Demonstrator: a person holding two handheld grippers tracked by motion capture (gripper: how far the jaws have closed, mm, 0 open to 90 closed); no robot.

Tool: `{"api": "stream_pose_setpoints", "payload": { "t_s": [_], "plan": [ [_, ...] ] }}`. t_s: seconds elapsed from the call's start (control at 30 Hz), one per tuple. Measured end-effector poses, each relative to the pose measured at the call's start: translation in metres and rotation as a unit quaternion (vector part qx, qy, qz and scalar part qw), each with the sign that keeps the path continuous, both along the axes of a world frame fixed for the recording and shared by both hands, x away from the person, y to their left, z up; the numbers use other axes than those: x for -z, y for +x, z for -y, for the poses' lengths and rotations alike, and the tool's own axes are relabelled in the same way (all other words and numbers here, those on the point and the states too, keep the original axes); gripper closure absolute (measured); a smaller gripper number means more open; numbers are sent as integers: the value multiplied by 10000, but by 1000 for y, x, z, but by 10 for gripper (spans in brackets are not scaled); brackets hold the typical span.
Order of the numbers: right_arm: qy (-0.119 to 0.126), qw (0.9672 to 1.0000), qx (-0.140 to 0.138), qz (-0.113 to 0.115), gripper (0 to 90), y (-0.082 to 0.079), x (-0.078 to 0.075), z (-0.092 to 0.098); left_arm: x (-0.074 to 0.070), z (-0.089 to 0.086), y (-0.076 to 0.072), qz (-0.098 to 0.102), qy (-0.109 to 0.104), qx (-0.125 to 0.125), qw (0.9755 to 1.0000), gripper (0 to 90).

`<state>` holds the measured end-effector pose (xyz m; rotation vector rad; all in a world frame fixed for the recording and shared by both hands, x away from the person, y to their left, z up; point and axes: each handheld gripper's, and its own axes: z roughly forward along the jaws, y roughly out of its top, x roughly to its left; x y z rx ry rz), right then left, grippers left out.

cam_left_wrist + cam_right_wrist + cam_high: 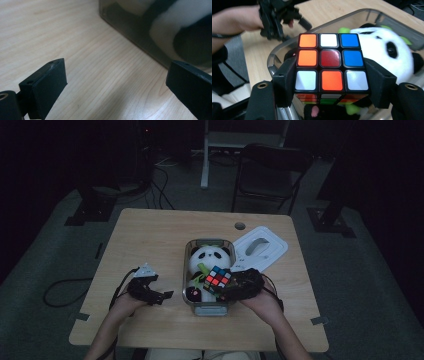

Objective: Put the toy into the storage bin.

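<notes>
At the lower left of the high view the left gripper (161, 295) rests low on the wooden table (150, 235), just beside the clear container (192, 301). Its jaws stand wide apart with nothing between them; in the left gripper view only bare tabletop lies in the gap, with the container's wall (130, 37) at the upper right. It looks parked there to leave the other hand room, or to steady the container if needed.

In the centre, a plush panda (209, 257) already fills the far end of the container, which probably leaves the near end for the next item.

Right of centre, the right gripper (226, 287) is clamped on a Rubik's cube (217, 279), one pad flat on each opposite side face, holding it level above the container's near end. To the upper right the white lid (260, 247) lies on the table, set aside so the container is open.
</notes>
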<state>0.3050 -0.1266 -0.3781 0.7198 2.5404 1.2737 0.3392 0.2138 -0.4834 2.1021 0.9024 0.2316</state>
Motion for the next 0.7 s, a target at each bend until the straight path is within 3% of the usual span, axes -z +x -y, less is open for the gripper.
{"api": "stream_pose_setpoints", "payload": {
  "t_s": [0.3,0.43,0.7],
  "plan": [
    [-60,9999,-137,10,338,-1,4,-6,-31,12,-12,176,155,-3,9997,41],
    [-249,9991,-341,61,338,-4,5,-12,-47,19,-17,312,125,174,9993,45],
    [-49,9990,-348,-283,333,5,12,-14,-73,30,-22,436,-94,456,9980,47]
  ]
}}
